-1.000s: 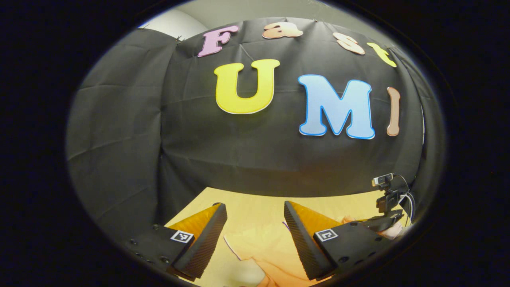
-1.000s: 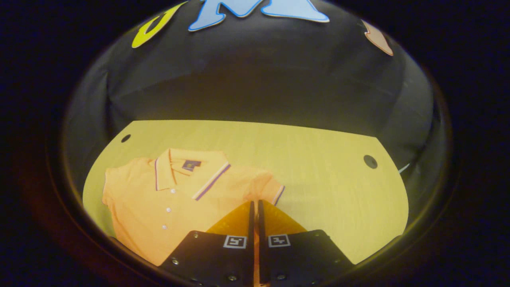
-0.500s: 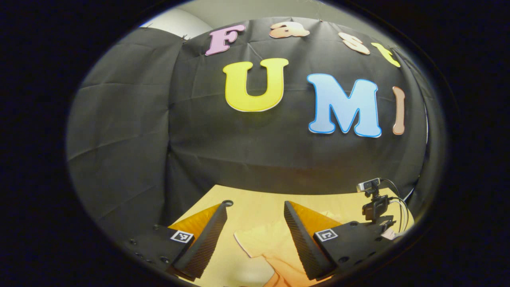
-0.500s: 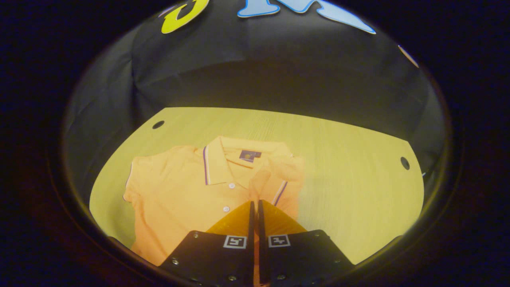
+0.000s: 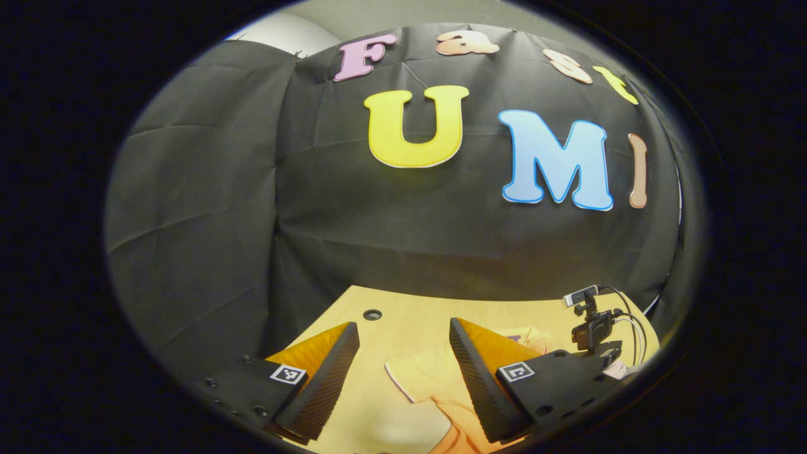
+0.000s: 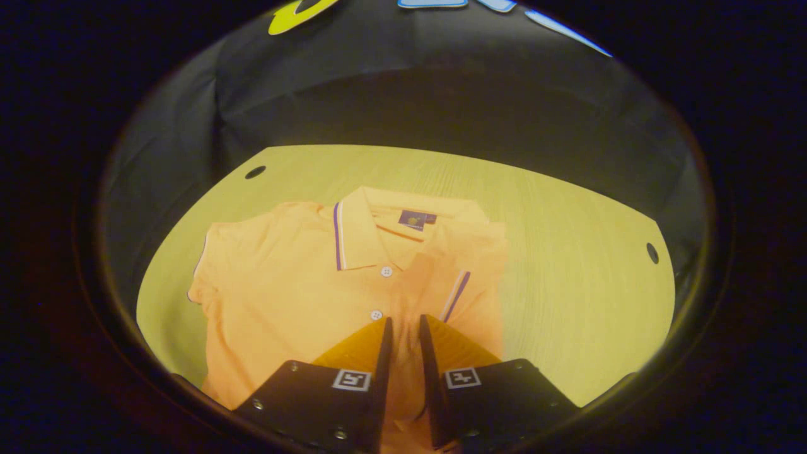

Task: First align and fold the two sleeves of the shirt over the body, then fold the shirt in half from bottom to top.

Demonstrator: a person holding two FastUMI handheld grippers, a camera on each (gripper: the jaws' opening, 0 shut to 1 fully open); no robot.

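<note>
- Shirt: an orange polo lying flat on the bench, buttoned front up, collar toward the far wall.
- Bench: a pale wood top with a round hole near its far left corner and another near the right edge; black cloth wall behind it.
- Right sleeve, as seen in the right gripper view: folded inward over the body, its striped cuff lying just right of the button placket.
- Left sleeve in that view: spread out flat at the shirt's side, not folded.
- Right gripper: low over the shirt's body, just below the folded cuff; its fingers stand slightly apart with a narrow gap, and cloth shows through the gap without being pinched.
- Left gripper: fingers wide apart and empty, above the bench with an edge of the shirt below and between them.
- Small camera on a stand with cables, seen at the bench's right in the left gripper view.
</note>
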